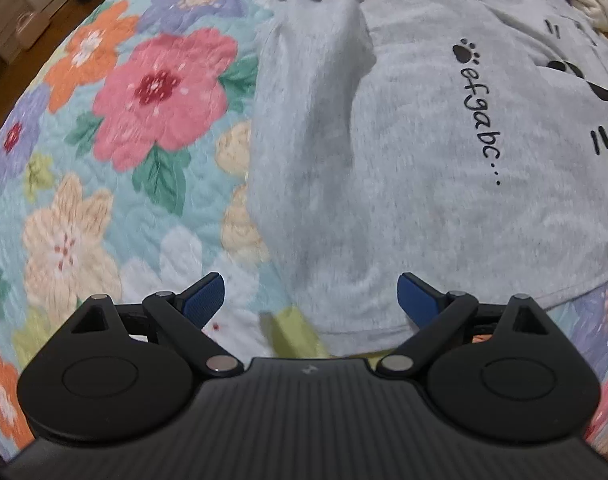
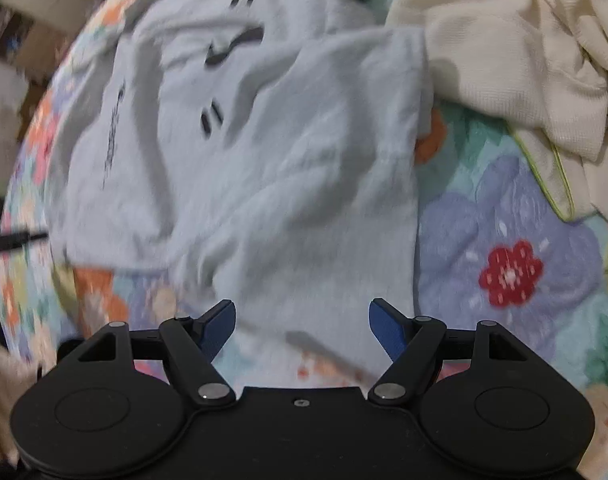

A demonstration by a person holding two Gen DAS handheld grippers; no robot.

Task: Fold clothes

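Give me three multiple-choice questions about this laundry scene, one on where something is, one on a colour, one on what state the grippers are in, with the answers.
1. Where does the cream garment lie relative to the grey shirt in the right wrist view?
A. On top of its print
B. Beyond its upper right corner
C. Under the gripper

2. What colour is the lettering on the grey shirt?
A. Red
B. Black
C. Green

3. What are the two grippers doing?
A. Both open, holding nothing
B. Both shut on the shirt
C. One shut on the bedspread

Answers:
1 B: the cream garment is bunched past the corner of the grey shirt.
2 B: the lettering reads dark black on grey.
3 A: the left gripper and right gripper have jaws apart over the floral bedspread.
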